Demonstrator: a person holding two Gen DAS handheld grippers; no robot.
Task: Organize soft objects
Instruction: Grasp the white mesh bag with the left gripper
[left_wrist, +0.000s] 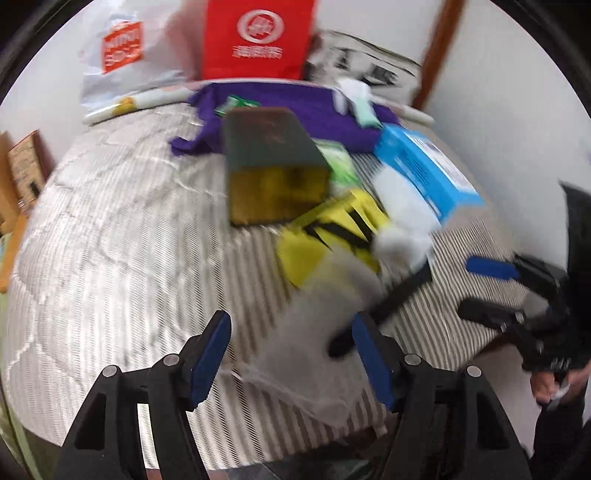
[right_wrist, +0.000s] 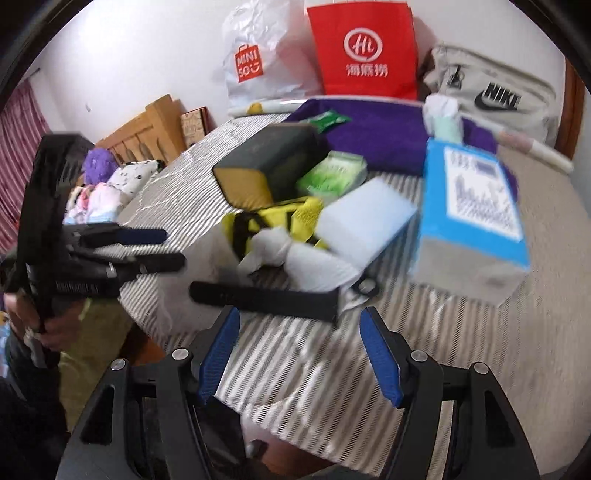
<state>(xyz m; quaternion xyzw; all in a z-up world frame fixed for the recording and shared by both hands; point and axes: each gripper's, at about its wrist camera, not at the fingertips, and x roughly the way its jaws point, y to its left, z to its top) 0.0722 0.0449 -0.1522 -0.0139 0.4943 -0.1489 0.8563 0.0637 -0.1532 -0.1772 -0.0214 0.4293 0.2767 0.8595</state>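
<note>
The soft things lie heaped on a bed with a grey-and-white striped cover (right_wrist: 303, 369), and the big yellow-and-dark-green sponge block (right_wrist: 258, 166) serves as the landmark. Just behind it spreads a purple cloth (right_wrist: 380, 133); touching its right side is a green tissue packet (right_wrist: 332, 173). In front of the sponge sits a yellow bag with black straps (right_wrist: 284, 218), and beside that a white foam block (right_wrist: 365, 218) and a crumpled clear plastic bag (right_wrist: 295, 258). Right of the sponge, beyond the foam, stands a blue tissue box (right_wrist: 472, 206). Far behind the sponge, against the wall, lean a red paper bag (right_wrist: 365, 51), a white Miniso bag (right_wrist: 258, 62) and a grey Nike pouch (right_wrist: 495, 96).

The left gripper (left_wrist: 291, 358) hovers in front of the sponge with jaws wide apart, gripping nothing. The right gripper (right_wrist: 301, 354) likewise hangs wide and empty above the cover.
</note>
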